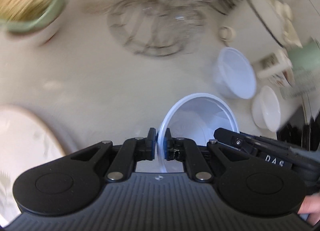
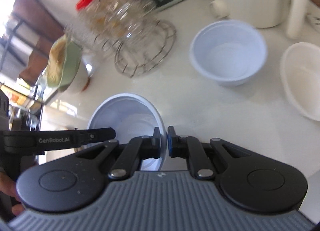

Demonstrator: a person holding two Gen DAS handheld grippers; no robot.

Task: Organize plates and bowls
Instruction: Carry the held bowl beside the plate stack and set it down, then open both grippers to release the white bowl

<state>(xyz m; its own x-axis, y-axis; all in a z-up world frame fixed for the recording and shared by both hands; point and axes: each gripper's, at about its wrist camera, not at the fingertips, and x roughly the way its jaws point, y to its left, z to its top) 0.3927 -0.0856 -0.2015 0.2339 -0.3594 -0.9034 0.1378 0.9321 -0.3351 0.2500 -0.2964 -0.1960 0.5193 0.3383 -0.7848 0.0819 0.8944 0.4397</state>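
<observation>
Left wrist cam: my left gripper (image 1: 159,139) has its jaws clamped on the rim of a white bowl (image 1: 202,119), which is tipped so I'm looking into it. The right gripper (image 1: 222,133) pokes in from 3 o'clock and reaches the same bowl's far rim. Up at 2 o'clock a second bowl (image 1: 236,75) sits on the counter (image 1: 84,75), with a cream bowl (image 1: 267,109) just beside it. The wire rack (image 1: 156,27) is at 12 o'clock and the green dish (image 1: 34,5) at 10 — both pretty smeared.

Right wrist cam: right gripper (image 2: 163,139) is pinched shut on the rim of that held bowl (image 2: 128,115), and the left gripper (image 2: 108,132) comes in from 9 o'clock to its other side. So the bowl hangs between the two, over the counter (image 2: 180,95). Second bowl (image 2: 228,53) stands upright at 1 o'clock, cream bowl (image 2: 302,79) at 3 o'clock, near but not touching. Rack (image 2: 144,51) with glassware at 11 o'clock — a red-capped jar (image 2: 90,1) behind it.
</observation>
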